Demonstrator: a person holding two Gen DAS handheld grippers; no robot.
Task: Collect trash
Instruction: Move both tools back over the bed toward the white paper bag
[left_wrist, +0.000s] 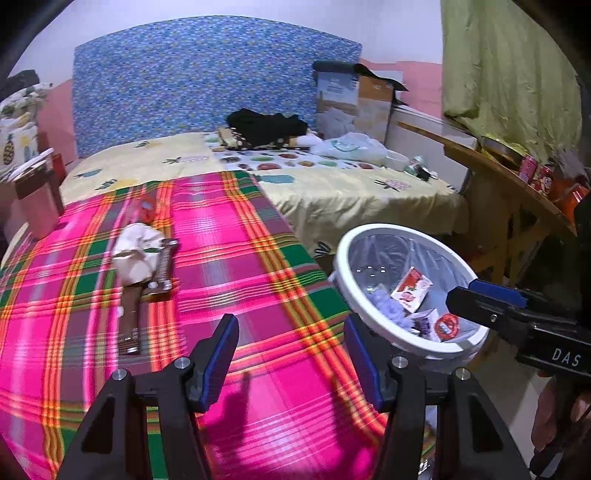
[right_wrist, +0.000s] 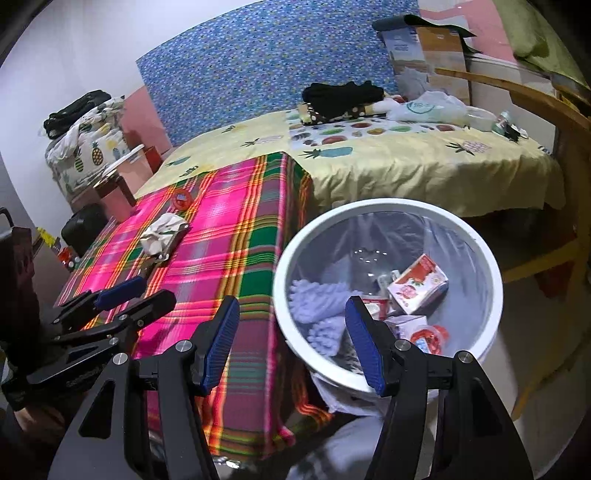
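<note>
Trash I see: a crumpled white wad (left_wrist: 136, 254) on the pink plaid cloth (left_wrist: 229, 258), touching a brown wrapper (left_wrist: 164, 266) on its right side, w/ another brown wrapper (left_wrist: 130, 319) lying flat just below it. A small red round lid (right_wrist: 181, 199) sits farther back on the same cloth, apart from the wad.

The white bin (right_wrist: 295, 258) stands beside the table edge, clear liner inside, already holding a red-and-white carton (right_wrist: 419, 282), a purple fuzzy cloth (right_wrist: 321, 299) and a red-topped cup (right_wrist: 428, 338).

My left gripper (left_wrist: 290, 354) hangs above the cloth, fingers spread wide, nothing between them. My right gripper (right_wrist: 291, 339) hovers over the bin's near rim, also spread and empty; from the left view it reaches in across the bin mouth.
</note>
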